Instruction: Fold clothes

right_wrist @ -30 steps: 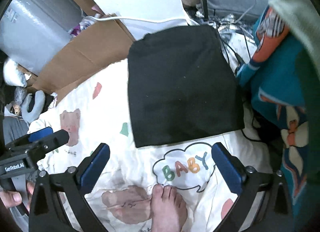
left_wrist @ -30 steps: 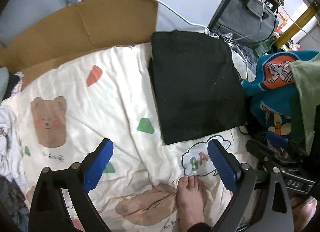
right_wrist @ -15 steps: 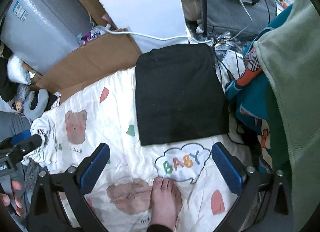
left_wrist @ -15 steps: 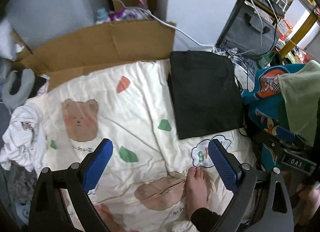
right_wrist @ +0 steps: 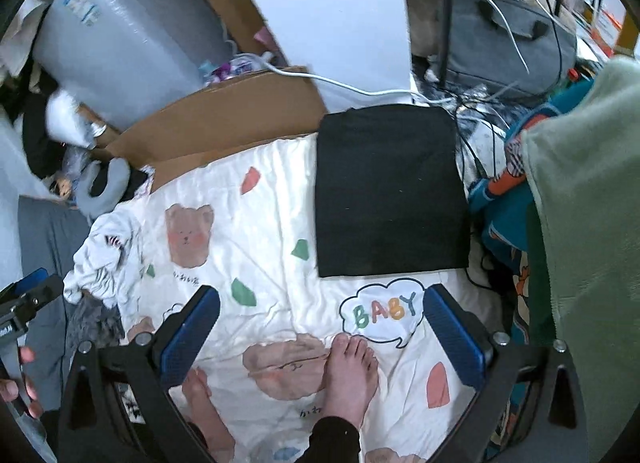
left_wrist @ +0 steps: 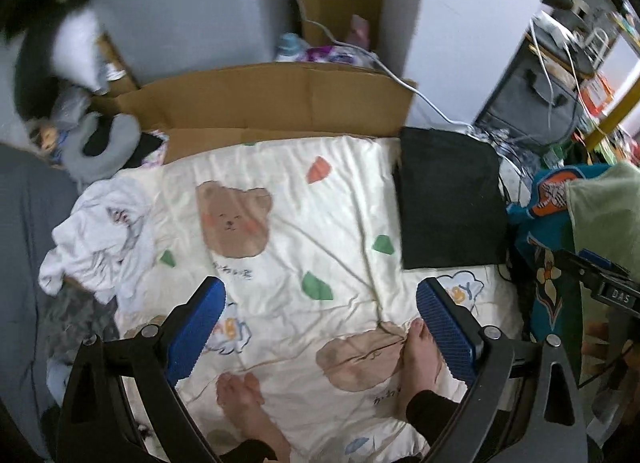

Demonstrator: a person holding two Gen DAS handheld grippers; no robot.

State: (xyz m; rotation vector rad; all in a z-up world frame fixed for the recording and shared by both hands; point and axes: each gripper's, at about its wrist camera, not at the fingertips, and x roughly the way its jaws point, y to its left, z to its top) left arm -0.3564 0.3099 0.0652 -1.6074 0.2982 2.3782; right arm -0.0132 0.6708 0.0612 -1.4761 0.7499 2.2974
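Standing over cream bear-print quilt (left_wrist: 304, 231); left gripper (left_wrist: 320, 327) and right gripper (right_wrist: 320, 327) both spread wide, empty. Folded black square garment (right_wrist: 388, 191) lies at quilt's far right corner. Crumpled white printed garment (left_wrist: 100, 235) likely next: pinch shoulders, spread flat.

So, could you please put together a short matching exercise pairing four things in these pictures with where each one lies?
Things:
1. black folded garment
2. crumpled white garment
3. cardboard sheet
4. green cloth

Places:
A. at the quilt's left edge
B. along the quilt's far edge, against the wall
C. on the quilt's far right corner
D. draped on the pile right of the quilt

The quilt is the cream bear-print one.

Pairs: 1-C, 2-A, 3-B, 4-D
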